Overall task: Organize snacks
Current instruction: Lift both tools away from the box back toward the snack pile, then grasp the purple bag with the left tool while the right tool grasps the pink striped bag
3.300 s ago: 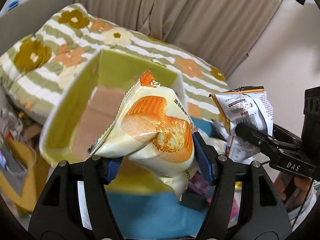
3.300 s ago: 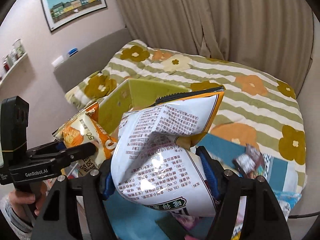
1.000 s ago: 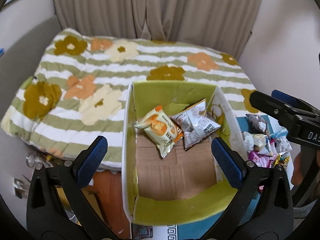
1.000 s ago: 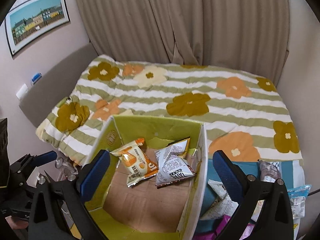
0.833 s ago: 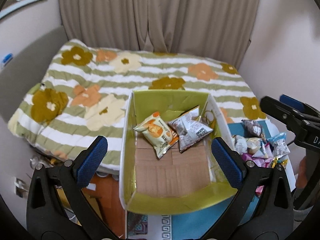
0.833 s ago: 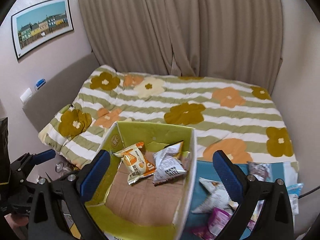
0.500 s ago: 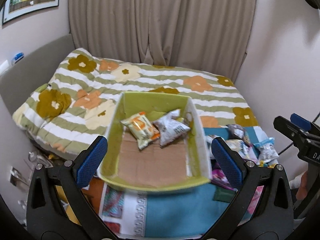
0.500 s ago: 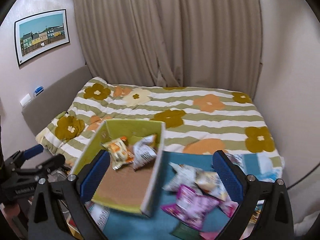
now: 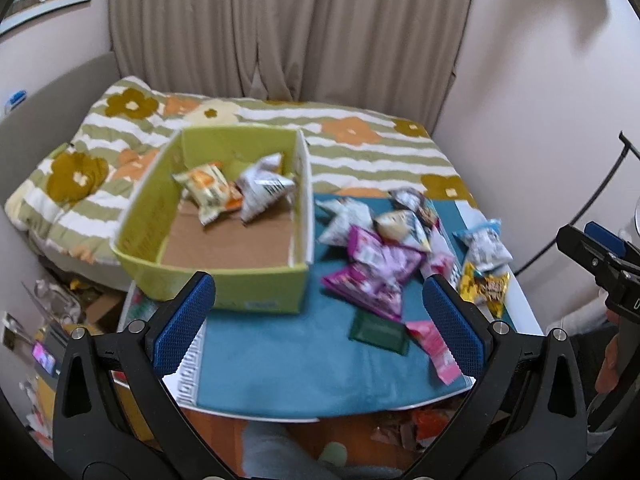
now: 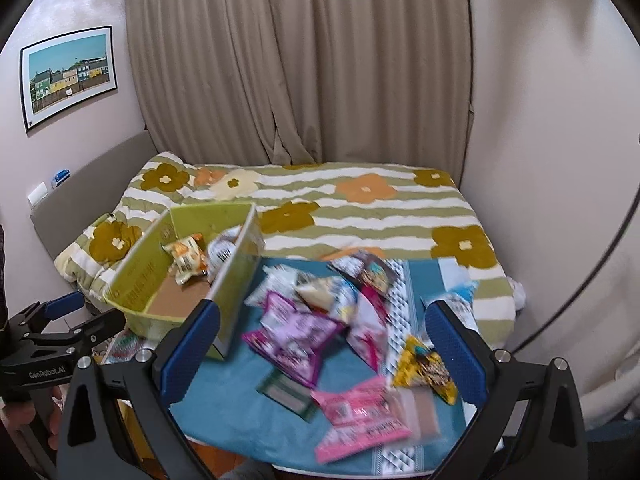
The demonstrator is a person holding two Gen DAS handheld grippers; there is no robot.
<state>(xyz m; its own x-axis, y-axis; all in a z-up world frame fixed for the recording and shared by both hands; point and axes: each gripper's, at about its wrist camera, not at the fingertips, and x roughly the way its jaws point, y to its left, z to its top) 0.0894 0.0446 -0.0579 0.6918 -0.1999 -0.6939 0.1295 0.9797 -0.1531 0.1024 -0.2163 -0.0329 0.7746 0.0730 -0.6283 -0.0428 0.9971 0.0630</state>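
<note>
On the left gripper, seen from the right wrist camera, white lettering reads "GenRobot.AI"; print on the snack packets is too blurred to read. Both grippers hang above the table with nothing between their fingers. The left gripper's blue, dimpled pads stand wide apart, and so do those of the right gripper.

A green cardboard box with a bare brown floor sits on a teal cloth with a white patterned border. Inside, at the far end, lie two crinkled foil packets side by side: an orange packet and a silver packet.

Just right of the box, loose snacks lie heaped on the cloth: a glossy purple bag, a flat dark green sachet, a pink packet, a yellow bag and several pale packets.

Behind the table spreads a quilt with green stripes and brown and orange flowers, and beige pleated curtains hang beyond it. A framed picture of coloured houses hangs on the wall.
</note>
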